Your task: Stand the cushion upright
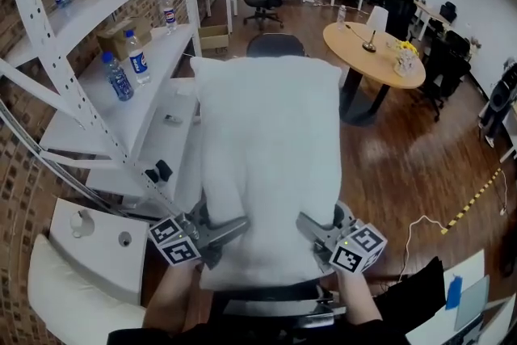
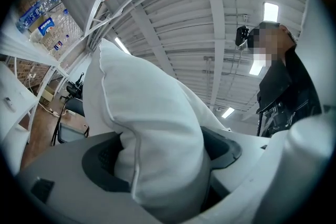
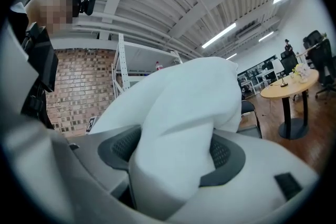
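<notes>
A person carries a white cushion point(image 1: 271, 166) clear of any surface, with the left tool point(image 1: 233, 228) and the right tool point(image 1: 311, 226) each clamped on a near corner. In the left gripper view the left tool point(image 2: 163, 160) has its jaws pressed into the bunched cushion point(image 2: 142, 107), and the stuffing holds them partly apart. The right gripper view shows the same bite by the right tool point(image 3: 173, 152) on the cushion point(image 3: 189, 97).

The coming move appears to turn on one relation. The cushion lies wholly ahead of both tools, its long axis runs straight away from them, and its far edge is free. The two tools sit level with each other at the near edge, so neither is the nearer. How steeply the cushion leans cannot be read from these views.

White shelving point(image 1: 121, 105) holding water bottles point(image 1: 137, 56) stands close outside the left tool. A black chair point(image 1: 275, 44) lies just beyond the cushion's far edge. A round desk point(image 1: 355, 44) sits ahead of the right tool and further out to its side. The most open room looks to be over the bare wooden floor point(image 1: 404, 166) outside the right tool, so the shelving side is the likelier place for a snag.
</notes>
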Demonstrator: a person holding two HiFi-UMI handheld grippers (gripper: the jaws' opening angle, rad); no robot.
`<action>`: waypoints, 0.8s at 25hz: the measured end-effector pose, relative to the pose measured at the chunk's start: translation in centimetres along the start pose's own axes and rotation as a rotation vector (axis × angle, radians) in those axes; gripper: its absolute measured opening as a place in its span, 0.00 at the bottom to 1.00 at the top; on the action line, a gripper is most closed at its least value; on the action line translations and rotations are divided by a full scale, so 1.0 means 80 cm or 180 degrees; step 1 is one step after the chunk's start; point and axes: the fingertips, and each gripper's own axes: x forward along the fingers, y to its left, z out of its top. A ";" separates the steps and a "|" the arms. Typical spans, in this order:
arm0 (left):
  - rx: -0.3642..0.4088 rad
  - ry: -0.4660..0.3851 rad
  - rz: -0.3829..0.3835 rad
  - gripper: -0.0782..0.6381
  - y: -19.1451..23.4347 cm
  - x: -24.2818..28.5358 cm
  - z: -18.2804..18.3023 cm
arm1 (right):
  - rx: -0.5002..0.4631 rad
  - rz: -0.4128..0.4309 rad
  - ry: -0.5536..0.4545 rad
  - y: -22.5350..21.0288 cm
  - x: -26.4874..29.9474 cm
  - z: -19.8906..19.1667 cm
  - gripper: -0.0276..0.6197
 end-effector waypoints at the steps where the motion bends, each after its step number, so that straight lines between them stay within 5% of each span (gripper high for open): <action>1: -0.0009 0.0000 0.0009 0.66 0.008 0.003 0.000 | -0.0001 0.0003 0.0000 -0.006 0.006 0.000 0.58; 10: 0.0050 -0.0033 0.0146 0.66 0.104 0.081 -0.001 | 0.0036 0.0149 -0.0006 -0.119 0.071 0.020 0.58; 20: 0.0179 -0.0091 0.0209 0.66 0.216 0.253 0.035 | 0.0043 0.0297 -0.0063 -0.299 0.135 0.113 0.58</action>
